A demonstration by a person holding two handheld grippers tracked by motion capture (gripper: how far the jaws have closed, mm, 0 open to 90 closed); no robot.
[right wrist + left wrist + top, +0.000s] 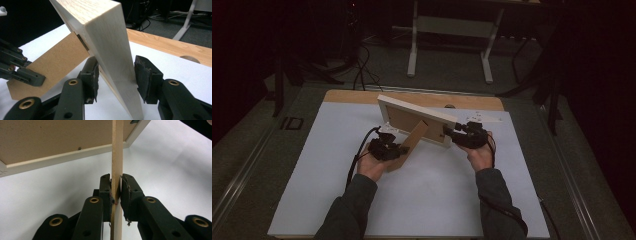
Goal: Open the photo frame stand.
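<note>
Item 1. Left gripper point(115, 195), nearest the lens in its own view. I have its jaws pinched on the thin edge of the stand point(117, 157), a fibreboard leg hinged to the frame's back. The pads point(107, 192) press both faces of the board, close to its free end. Purpose, as I judge it: gripping far from the hinge gives the most leverage for swinging the leg out or folding it flat.

Item 2. Stand, seen from above point(409, 145). It slopes down from the back of the frame toward my left hand point(373, 161), which is palm-up beneath its gripper point(394, 149) (the cable loops off to the left).

Item 3. Frame point(417, 116). Pale wood, brown backing toward me, tilted, its long top edge running from upper left to lower right. It sits over the white mat point(332, 165), near the middle; whether its lower edge touches the mat I cannot tell.

Item 4. Right gripper point(453, 133). In its own view point(116, 75) the jaws straddle the frame's right side rail point(112, 50), the pads point(143, 75) bearing on its front and back faces, a wide clamp on a thick rail. Purpose, by my reading: this hand steadies the frame so only the leg moves.

Item 5. Table edge point(412, 97), bare wood beyond the mat.
</note>
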